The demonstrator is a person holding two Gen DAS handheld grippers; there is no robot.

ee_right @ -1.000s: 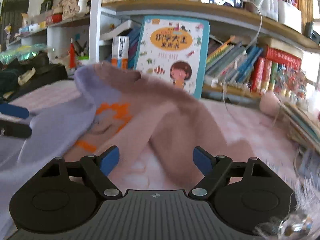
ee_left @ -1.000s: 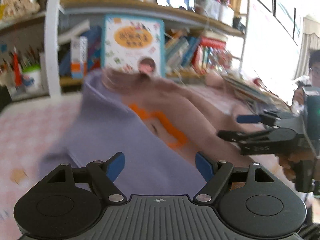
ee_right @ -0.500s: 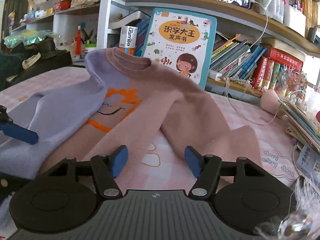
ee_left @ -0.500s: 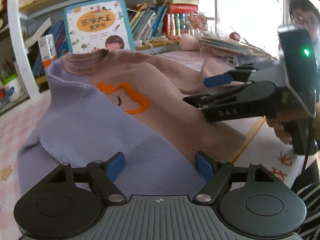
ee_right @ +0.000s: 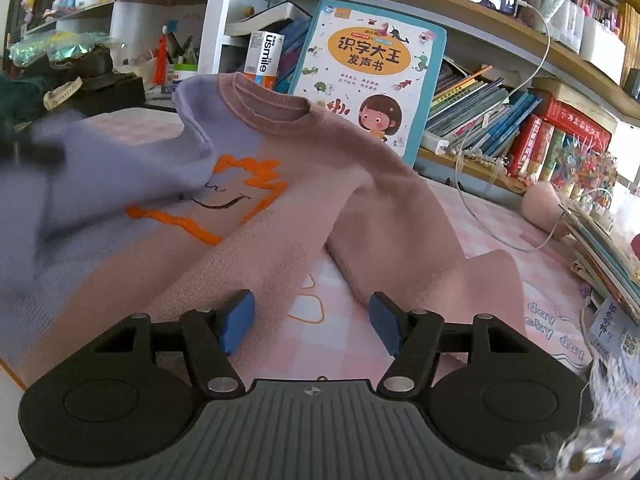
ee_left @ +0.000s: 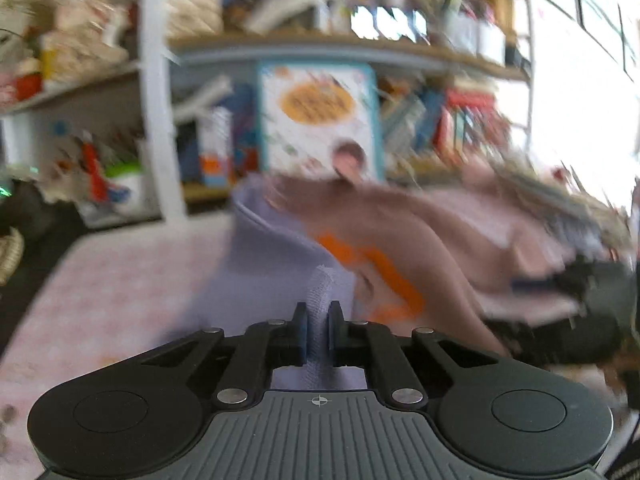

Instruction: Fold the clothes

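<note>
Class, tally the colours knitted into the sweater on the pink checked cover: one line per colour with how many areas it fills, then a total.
Sweater, by colour:
Lilac side, pinched by the left gripper: 1
Dusty pink side, near the open right gripper: 1
Orange outline motif: 1
Total: 3

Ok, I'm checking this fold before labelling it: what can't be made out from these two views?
- Left wrist view: motion blur smears the shelves and the sweater; which edge the left gripper pinches is unclear.
- Left wrist view: the right gripper is a dark smear; open or shut is unreadable there.
- Right wrist view: the sweater's lilac sleeve is blurred and cut off by the left edge.
- Right wrist view: the sweater's hem hides behind the gripper body.
</note>
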